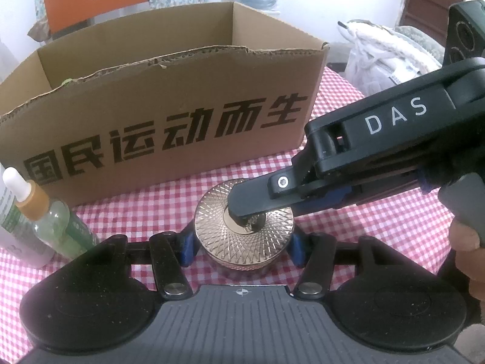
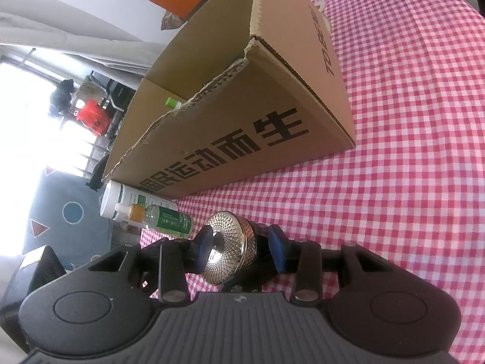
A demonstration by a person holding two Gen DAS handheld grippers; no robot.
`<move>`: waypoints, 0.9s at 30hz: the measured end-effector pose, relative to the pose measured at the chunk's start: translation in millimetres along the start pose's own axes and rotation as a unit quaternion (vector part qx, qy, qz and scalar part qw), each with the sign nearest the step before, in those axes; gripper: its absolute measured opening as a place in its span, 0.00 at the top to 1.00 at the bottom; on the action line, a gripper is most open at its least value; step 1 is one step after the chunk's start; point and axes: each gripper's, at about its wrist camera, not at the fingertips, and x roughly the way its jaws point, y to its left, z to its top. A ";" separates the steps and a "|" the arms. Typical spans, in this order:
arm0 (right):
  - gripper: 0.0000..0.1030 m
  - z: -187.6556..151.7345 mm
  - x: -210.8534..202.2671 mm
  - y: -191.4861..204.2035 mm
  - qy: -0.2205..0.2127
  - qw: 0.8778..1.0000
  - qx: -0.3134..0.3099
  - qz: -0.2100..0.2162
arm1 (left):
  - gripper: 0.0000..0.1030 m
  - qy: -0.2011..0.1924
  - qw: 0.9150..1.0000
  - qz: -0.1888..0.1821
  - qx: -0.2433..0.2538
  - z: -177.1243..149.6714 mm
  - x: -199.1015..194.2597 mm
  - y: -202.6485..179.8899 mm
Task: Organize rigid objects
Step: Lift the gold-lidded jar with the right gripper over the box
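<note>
A round gold jar (image 1: 218,227) with a cross-hatched lid is held between both grippers, just in front of the cardboard box (image 1: 182,115). My left gripper (image 1: 241,248) has its blue pads (image 1: 185,248) against the two sides of the jar. My right gripper (image 1: 242,217) comes in from the right, one finger lying across the middle of the lid and the other passing below. In the right wrist view the jar (image 2: 233,254) sits between that gripper's (image 2: 239,248) pads (image 2: 277,251), lid toward the left pad. Whether the jar rests on the cloth is unclear.
A dropper bottle (image 1: 51,218) and a white bottle (image 1: 12,227) stand left of the jar near the table's edge. The open box (image 2: 242,106) holds a green-capped bottle (image 2: 172,102). Red-checked cloth (image 2: 409,151) stretches to the right. A person's hand (image 1: 466,257) holds the right gripper.
</note>
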 end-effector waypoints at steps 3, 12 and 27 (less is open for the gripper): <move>0.58 -0.4 -0.3 0.8 0.001 1.000 -0.001 0.000 | 0.46 -0.001 1.000 0.001 -0.001 -0.5 -2.0 -0.3; 0.58 -2.4 -1.6 7.3 -0.002 1.000 -0.009 0.000 | 0.46 -0.007 1.000 0.005 -0.001 -0.4 -11.5 -0.3; 0.58 -8.1 -7.8 26.4 -0.017 0.999 -0.032 0.002 | 0.46 -0.032 0.999 0.008 0.002 -5.5 -40.7 -0.3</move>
